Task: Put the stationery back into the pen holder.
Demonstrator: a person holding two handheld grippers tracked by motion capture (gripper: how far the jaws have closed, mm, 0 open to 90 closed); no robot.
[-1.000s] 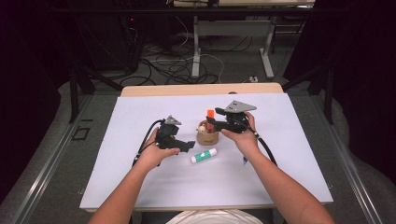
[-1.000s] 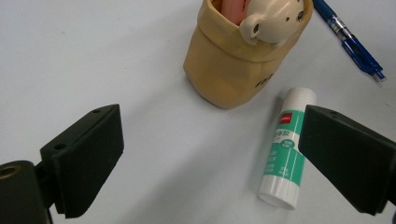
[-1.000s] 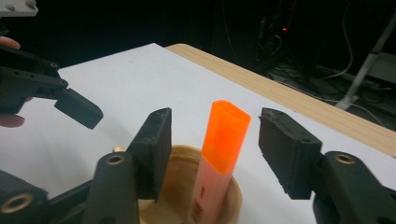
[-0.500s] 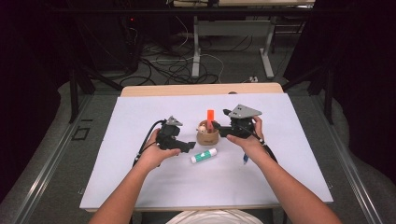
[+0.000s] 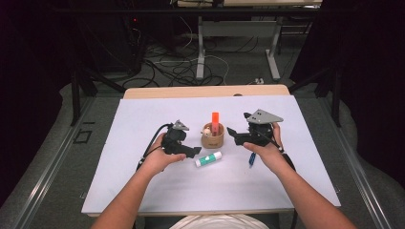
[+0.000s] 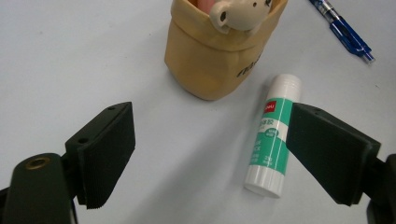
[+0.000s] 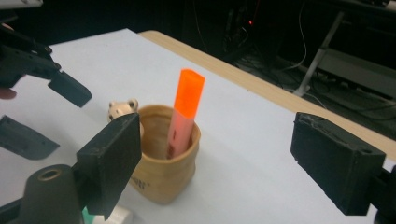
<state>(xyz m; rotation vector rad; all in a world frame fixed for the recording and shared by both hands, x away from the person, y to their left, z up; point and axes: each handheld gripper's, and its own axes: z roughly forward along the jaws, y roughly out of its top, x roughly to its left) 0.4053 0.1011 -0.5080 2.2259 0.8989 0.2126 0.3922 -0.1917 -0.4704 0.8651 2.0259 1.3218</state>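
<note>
The right gripper (image 5: 235,134) has just been opening, empty — the orange highlighter (image 5: 215,122) stands in the tan fabric cup (image 5: 212,139) before it. Beside the spread, closing left gripper (image 5: 193,151) lies a green-and-white glue stick (image 6: 272,138) — blue pen (image 6: 343,29) beyond.

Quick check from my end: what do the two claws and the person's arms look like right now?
Both claws are black. The left claw has a small grey three-cornered plate on top and a black cable looping off its back. The right claw carries a larger grey plate dotted with small holes. Each has two blocky black jaws faced with ribbed pads, with a brass-coloured ring near the base. The forearms are bare, no sleeves; a pale shirt shows at the bottom edge.
</note>
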